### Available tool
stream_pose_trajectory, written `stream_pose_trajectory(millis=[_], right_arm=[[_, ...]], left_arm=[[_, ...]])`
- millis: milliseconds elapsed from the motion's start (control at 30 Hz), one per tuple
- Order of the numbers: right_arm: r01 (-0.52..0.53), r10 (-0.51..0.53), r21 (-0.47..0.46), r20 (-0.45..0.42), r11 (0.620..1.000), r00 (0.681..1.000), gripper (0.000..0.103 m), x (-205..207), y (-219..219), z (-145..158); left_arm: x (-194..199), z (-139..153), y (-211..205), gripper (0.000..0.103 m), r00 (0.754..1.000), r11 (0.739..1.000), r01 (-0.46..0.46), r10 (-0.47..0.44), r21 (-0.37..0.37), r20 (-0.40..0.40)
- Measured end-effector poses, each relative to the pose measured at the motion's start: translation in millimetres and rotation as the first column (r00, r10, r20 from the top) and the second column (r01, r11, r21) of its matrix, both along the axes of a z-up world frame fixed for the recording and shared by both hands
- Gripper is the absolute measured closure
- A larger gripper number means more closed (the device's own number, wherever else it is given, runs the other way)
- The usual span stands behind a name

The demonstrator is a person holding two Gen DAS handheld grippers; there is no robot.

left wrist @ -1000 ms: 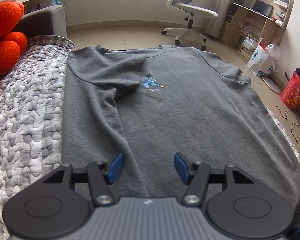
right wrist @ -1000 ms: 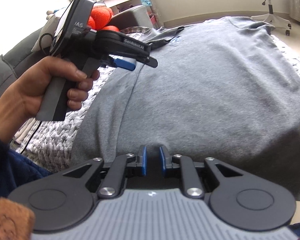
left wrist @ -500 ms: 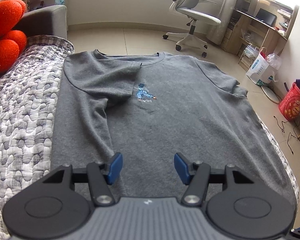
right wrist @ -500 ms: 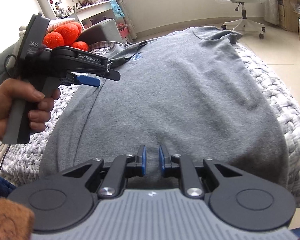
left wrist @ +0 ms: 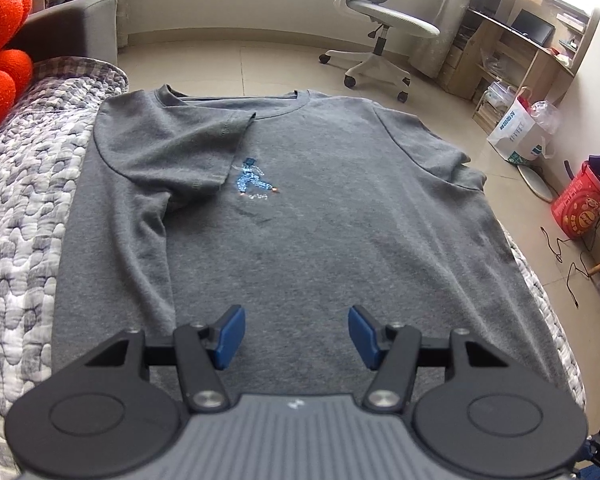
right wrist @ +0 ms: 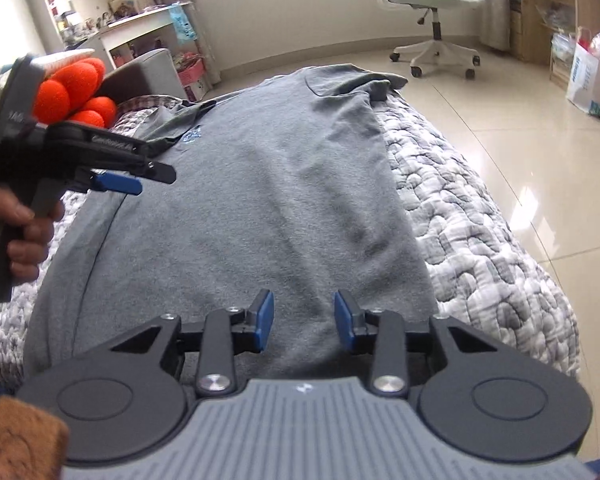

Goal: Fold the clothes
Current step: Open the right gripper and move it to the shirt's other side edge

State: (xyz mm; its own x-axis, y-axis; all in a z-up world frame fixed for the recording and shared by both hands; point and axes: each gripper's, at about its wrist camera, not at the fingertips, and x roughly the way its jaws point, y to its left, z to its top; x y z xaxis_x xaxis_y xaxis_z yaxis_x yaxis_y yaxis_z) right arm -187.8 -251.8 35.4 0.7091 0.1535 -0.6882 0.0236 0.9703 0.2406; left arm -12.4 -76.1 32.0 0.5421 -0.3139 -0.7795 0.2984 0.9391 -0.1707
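Note:
A grey T-shirt [left wrist: 320, 224] with a small blue print [left wrist: 254, 180] lies flat, front up, on a grey quilted bed [left wrist: 16, 208], collar away from me. Its left sleeve [left wrist: 188, 152] is folded in over the chest. My left gripper [left wrist: 296, 336] is open and empty, held above the shirt near the hem. My right gripper [right wrist: 303, 322] is open and empty above the shirt's [right wrist: 236, 208] lower right part. The left gripper also shows in the right wrist view [right wrist: 118, 184], held in a hand over the shirt's left edge.
Red round cushions [left wrist: 0, 72] and a dark sofa arm [left wrist: 80, 24] are at the far left. A white office chair [left wrist: 380, 36] stands on the tiled floor beyond the bed. A desk [left wrist: 532, 48], bags [left wrist: 520, 136] and a red basket [left wrist: 580, 208] are at the right.
My right gripper has opened and drawn back above the shirt. My left gripper has stayed open and pulled back a little, so more of the shirt shows.

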Motion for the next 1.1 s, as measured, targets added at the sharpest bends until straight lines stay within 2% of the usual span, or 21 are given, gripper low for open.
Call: stream_pose_trajectory(millis=[233, 400, 500, 633, 800, 967, 1100], right_arm=[[-0.023, 0.022, 0.026, 0.036, 0.999, 0.999, 0.065, 7, -17, 19], [-0.113, 0.107, 0.05, 0.111, 0.992, 0.988, 0.065, 23, -31, 46], [-0.147, 0.136, 0.059, 0.159, 0.987, 0.978, 0.065, 44, -44, 62], [-0.14, 0.118, 0.135, 0.16, 0.981, 0.98, 0.065, 93, -71, 68], [-0.042, 0.035, 0.311, 0.03, 0.949, 0.999, 0.064, 156, -105, 40], [0.099, -0.089, 0.35, -0.044, 0.931, 0.995, 0.064, 199, -133, 20], [0.195, -0.187, 0.425, -0.062, 0.884, 0.98, 0.058, 215, -160, 9]], left_arm=[[8, -1, -6, 0.044, 1.0, 1.0, -0.009, 0.009, -0.003, -0.015], [16, -4, -6, 0.044, 0.999, 0.999, -0.032, 0.032, -0.009, -0.037], [18, -6, -7, 0.044, 0.998, 0.999, -0.035, 0.035, -0.014, -0.048], [21, -5, -3, 0.044, 0.998, 0.998, -0.051, 0.051, -0.019, -0.043], [28, -6, 2, 0.044, 0.997, 0.998, -0.067, 0.067, -0.01, -0.033], [38, -8, 5, 0.043, 0.996, 0.997, -0.076, 0.076, -0.017, -0.036], [46, -7, 7, 0.042, 0.995, 0.995, -0.092, 0.09, -0.032, -0.042]])
